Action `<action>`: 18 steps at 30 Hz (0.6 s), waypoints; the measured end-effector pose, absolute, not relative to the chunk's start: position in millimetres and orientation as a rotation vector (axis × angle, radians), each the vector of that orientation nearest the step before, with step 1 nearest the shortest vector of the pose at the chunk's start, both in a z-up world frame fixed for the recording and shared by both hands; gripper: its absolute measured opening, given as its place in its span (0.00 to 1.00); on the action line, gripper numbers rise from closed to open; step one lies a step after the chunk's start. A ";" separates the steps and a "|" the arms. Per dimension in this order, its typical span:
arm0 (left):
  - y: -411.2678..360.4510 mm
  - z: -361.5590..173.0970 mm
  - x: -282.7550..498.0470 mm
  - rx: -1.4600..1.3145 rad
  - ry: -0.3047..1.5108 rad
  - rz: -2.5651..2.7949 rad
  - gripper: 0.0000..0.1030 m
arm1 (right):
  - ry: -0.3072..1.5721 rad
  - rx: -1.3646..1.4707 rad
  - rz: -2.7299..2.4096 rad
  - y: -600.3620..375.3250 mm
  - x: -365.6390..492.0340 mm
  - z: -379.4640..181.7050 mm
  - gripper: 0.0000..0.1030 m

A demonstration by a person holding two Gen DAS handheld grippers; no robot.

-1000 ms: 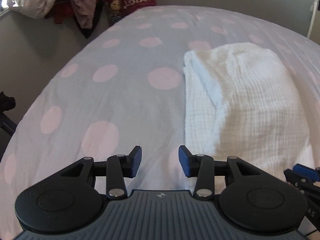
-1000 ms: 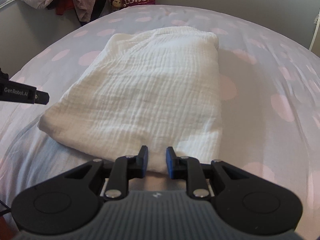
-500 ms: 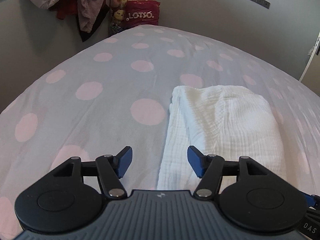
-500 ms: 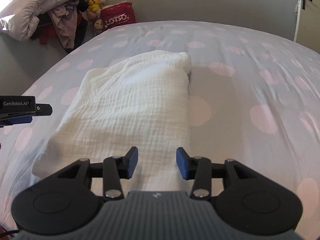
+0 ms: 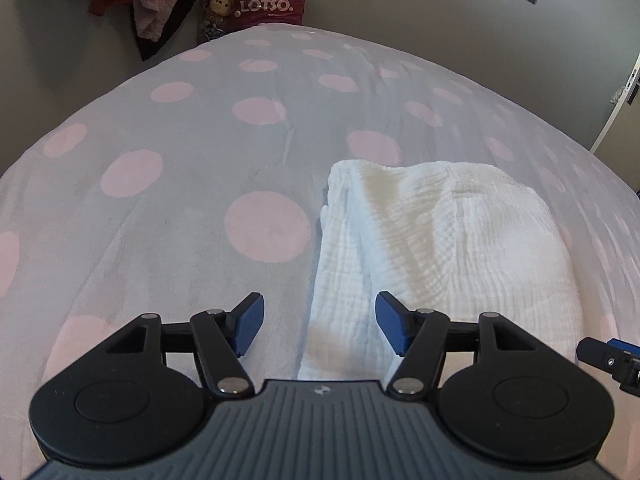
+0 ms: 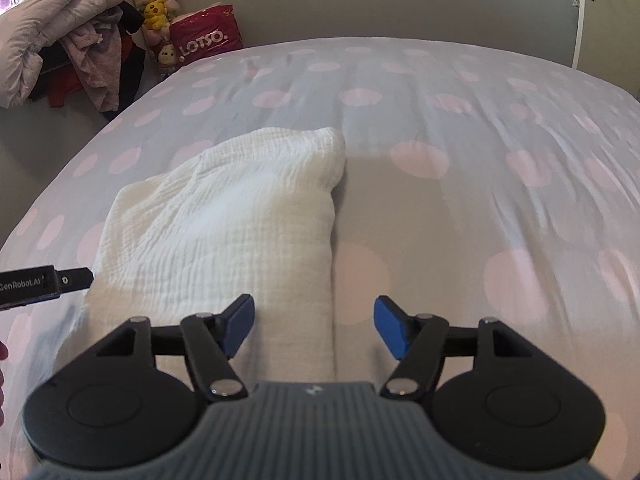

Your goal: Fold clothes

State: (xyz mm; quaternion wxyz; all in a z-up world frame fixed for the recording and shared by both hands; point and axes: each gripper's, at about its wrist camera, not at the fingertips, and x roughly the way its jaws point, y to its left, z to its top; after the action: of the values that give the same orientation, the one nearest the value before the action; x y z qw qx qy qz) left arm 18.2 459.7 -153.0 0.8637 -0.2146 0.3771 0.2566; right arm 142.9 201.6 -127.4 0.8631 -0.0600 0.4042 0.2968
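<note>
The folded white cloth is lying flat on the bed, on a bedcover printed with pink dots. It is resting toward the near edge of the bed, roughly midway between the bed's left and right sides, with its long sides running away from the cameras toward the far edge.

The left claw is hovering over the near left part of the cloth. Its blue fingertips are standing apart, released, and gripping nothing; the left long edge of the cloth is showing in the gap below them.

The right claw is hovering over the near right part of the cloth. Its jaws are opening, and nothing is being gripped between them; the right long edge of the cloth and bare bedcover are showing below the gap. In the right wrist view, the tip of the left claw is entering from the left side, just beside the cloth's left edge.

Beyond the far left corner of the bed, a pile of clothes and bedding, several plush toys and a red bag are sitting against the wall.
</note>
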 end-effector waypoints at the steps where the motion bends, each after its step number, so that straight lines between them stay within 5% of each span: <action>1: 461.5 -156.8 21.7 -0.450 0.801 0.529 0.59 | 0.854 -0.120 0.623 203.0 147.4 -128.7 0.70; 18: 506.9 -172.3 34.8 -0.605 0.677 0.335 0.64 | 0.880 0.009 0.708 231.0 206.5 -143.8 0.77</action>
State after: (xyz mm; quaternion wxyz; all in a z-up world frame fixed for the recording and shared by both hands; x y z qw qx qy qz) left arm 34.8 506.9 -172.3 0.8853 -0.2907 0.3252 0.1612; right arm 206.5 231.0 -143.8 0.8447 0.0043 0.4172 0.3353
